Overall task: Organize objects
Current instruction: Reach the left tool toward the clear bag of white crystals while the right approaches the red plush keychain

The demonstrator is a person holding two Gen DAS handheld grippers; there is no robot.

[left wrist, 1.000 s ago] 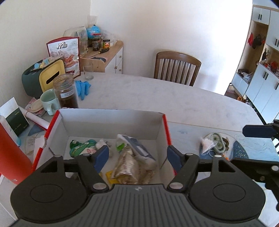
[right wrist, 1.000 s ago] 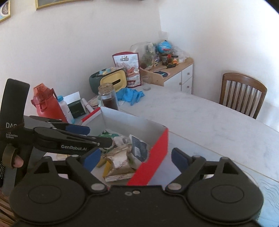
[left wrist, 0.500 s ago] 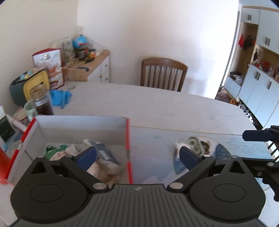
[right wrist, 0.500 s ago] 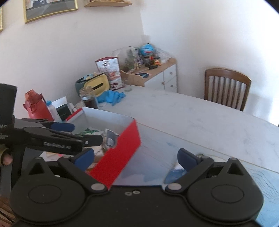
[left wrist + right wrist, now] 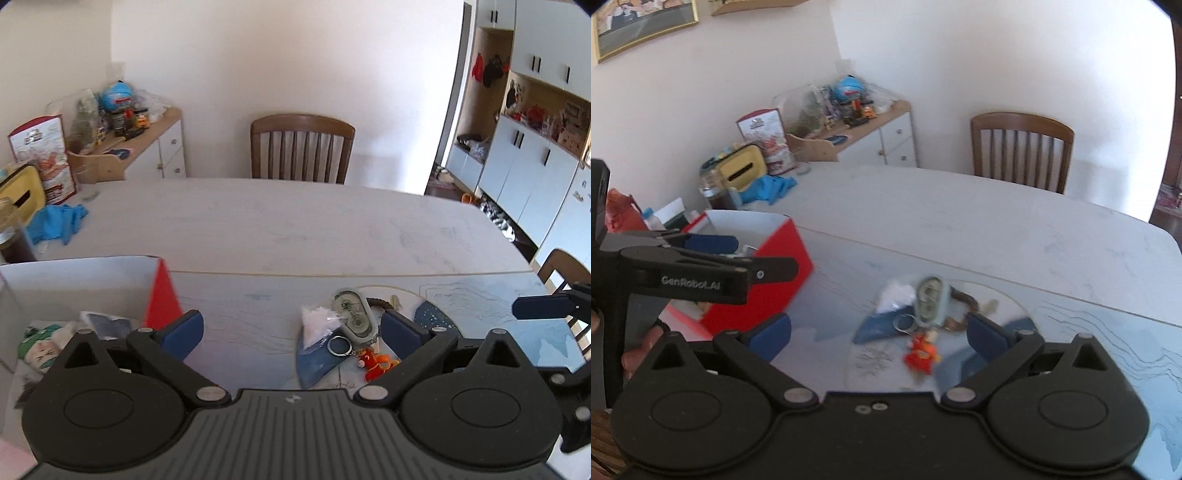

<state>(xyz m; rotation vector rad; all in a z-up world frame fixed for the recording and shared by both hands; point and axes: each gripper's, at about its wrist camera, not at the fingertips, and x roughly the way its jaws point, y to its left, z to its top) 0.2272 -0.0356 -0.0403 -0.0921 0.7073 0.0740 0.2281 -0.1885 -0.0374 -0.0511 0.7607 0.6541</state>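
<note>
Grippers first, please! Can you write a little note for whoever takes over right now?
Left gripper: open, holding nothing.
Right gripper: open, holding nothing.
Red box: on the table's left side, with a few packets already inside.
Left to sort: a little pile on the round mat, right of the box: a grey oval case, a clear bag, and a key ring with an orange charm.
Both grippers point at that pile.

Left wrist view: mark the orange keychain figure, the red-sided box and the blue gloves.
orange keychain figure [image 5: 376,363], left wrist view, on its body.
red-sided box [image 5: 162,301], left wrist view, on the red end wall.
blue gloves [image 5: 55,221], left wrist view, on the middle of the heap.
</note>
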